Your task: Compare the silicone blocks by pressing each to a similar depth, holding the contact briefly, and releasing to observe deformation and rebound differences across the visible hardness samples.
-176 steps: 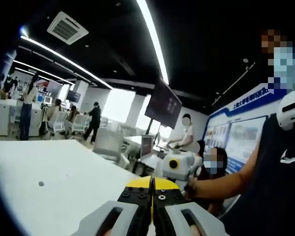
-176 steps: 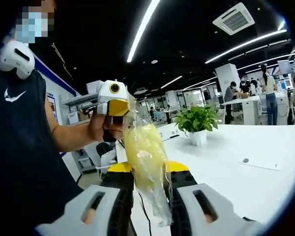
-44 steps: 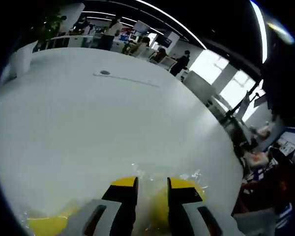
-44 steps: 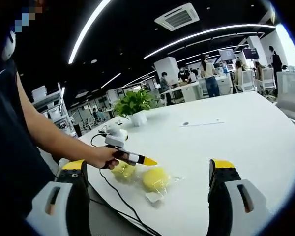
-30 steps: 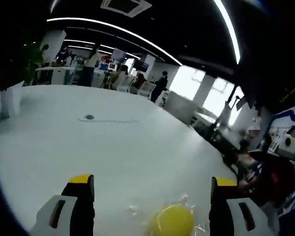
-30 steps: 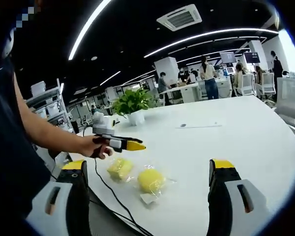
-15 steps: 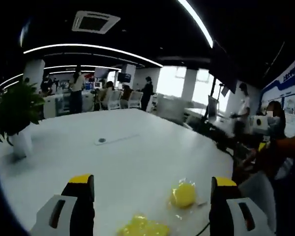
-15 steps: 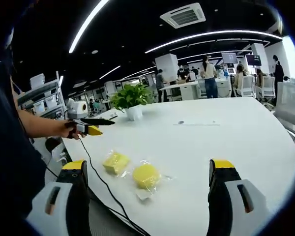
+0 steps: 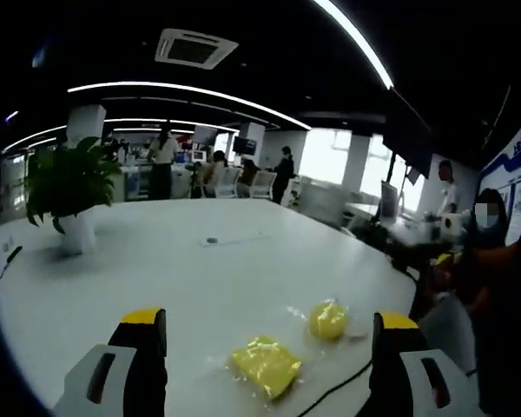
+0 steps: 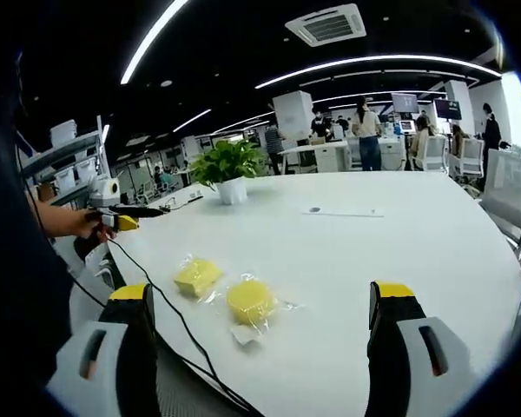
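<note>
Big white round table (image 10: 399,261) spreads out in front, and both samples sit near its close edge, side by side, each in a clear crinkly wrapper. There's the yellow squarish silicone block (image 9: 262,366) (image 10: 197,275), and just beside it the yellow rounded silicone block (image 9: 327,320) (image 10: 249,301).

The right gripper (image 10: 269,300) is spread wide, holding nothing, both blocks low between its jaws. The rounded one lies almost dead ahead; the square one sits off toward its left jaw. The left gripper (image 9: 269,321) is equally wide and empty, and here the square block lies nearer, low and central, its long side angled across the view, the rounded one beyond, toward the right jaw.

So I'd call it: left for the square, right for the round. The left gripper (image 10: 126,222) shows held off the table's edge, well apart from both.
</note>
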A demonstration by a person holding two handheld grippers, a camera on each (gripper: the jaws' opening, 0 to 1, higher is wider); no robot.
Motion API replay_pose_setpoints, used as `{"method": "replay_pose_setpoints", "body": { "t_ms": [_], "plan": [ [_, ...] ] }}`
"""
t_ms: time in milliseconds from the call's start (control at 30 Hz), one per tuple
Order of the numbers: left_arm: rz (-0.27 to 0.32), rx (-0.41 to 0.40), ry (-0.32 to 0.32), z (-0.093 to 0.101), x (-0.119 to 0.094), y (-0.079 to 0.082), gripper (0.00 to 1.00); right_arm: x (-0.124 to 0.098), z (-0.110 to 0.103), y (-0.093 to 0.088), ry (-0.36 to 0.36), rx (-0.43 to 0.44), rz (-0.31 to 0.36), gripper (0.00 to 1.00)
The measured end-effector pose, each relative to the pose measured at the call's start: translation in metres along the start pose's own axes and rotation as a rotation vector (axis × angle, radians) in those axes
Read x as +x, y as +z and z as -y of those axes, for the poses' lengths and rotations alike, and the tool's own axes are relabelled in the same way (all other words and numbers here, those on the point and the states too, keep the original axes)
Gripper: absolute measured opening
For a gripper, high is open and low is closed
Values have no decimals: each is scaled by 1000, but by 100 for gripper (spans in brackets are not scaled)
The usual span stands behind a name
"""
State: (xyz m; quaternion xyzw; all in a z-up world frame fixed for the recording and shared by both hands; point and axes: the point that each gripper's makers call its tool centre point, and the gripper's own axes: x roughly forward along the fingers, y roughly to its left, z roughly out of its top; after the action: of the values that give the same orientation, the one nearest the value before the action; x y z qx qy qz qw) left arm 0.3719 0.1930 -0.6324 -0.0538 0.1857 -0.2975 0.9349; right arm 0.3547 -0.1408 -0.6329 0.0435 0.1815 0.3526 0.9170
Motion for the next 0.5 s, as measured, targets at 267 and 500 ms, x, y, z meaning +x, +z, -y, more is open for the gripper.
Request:
{"method": "replay_pose_setpoints", "body": {
  "t_ms": [267,500],
  "plan": [
    [-2,-12,10,11,-8,-12,100,-5,-2,-1,-5,-22,-3,96],
    [-11,-15,-11,29,-7,-21,100,-15,8,-15,-26,-10,-21,96]
  ]
}}
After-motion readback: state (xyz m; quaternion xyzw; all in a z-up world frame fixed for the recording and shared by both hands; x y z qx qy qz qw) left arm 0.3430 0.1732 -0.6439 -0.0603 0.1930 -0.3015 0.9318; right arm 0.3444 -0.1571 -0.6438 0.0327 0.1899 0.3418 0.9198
